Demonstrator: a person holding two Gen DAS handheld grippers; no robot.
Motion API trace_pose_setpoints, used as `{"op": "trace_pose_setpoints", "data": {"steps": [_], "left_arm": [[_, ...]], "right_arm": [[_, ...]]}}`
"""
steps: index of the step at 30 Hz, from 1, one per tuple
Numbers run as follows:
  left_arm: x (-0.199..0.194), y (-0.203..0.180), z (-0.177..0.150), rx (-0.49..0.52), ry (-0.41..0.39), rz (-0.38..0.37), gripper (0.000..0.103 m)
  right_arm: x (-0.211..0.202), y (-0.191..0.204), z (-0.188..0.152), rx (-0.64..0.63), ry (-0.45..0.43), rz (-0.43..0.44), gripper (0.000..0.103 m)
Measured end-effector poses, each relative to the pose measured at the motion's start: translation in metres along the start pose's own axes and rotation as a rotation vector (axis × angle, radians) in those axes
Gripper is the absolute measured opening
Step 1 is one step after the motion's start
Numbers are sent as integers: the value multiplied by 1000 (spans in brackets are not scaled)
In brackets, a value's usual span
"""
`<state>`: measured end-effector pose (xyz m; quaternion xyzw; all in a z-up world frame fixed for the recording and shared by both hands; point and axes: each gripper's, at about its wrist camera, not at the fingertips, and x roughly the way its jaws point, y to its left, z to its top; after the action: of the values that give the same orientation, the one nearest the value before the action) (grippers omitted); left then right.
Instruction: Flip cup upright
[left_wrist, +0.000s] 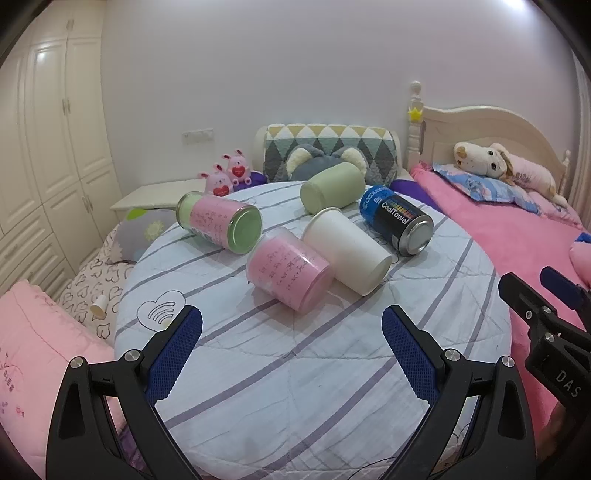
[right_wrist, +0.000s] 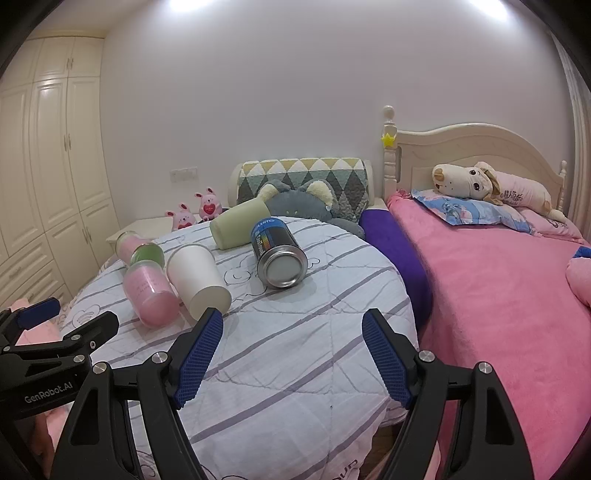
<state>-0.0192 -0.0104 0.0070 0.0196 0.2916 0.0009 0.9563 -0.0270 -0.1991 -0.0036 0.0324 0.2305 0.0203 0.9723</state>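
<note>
Several containers lie on their sides on a round striped table (left_wrist: 295, 369) (right_wrist: 295, 350). A white paper cup (left_wrist: 347, 253) (right_wrist: 197, 280) lies in the middle, base toward me. Beside it lie a pink cup (left_wrist: 290, 273) (right_wrist: 149, 295), a pink jar with a green lid (left_wrist: 219, 223) (right_wrist: 138, 247), a pale green cup (left_wrist: 332, 188) (right_wrist: 238, 225) and a blue-black can (left_wrist: 397, 219) (right_wrist: 275, 253). My left gripper (left_wrist: 291, 328) is open and empty, short of the pink cup. My right gripper (right_wrist: 293, 332) is open and empty, just right of the white cup's base.
A pink bed (right_wrist: 509, 295) with a plush dog (right_wrist: 487, 184) stands to the right. Cushions and a grey plush (left_wrist: 325, 158) lie behind the table. White wardrobes (left_wrist: 44, 147) line the left wall. A pink quilt (left_wrist: 33, 350) lies at the lower left.
</note>
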Motion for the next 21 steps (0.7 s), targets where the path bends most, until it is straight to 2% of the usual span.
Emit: {"op": "trace_pose_setpoints", "data": {"steps": [13,21], "left_arm": [[3,0,-2,1,8,-1,99],[15,15,2,-10,36,-12,99]], "right_arm": [[6,5,2,-12,26,8,79],[15,12,2,-21,54,19,79]]}}
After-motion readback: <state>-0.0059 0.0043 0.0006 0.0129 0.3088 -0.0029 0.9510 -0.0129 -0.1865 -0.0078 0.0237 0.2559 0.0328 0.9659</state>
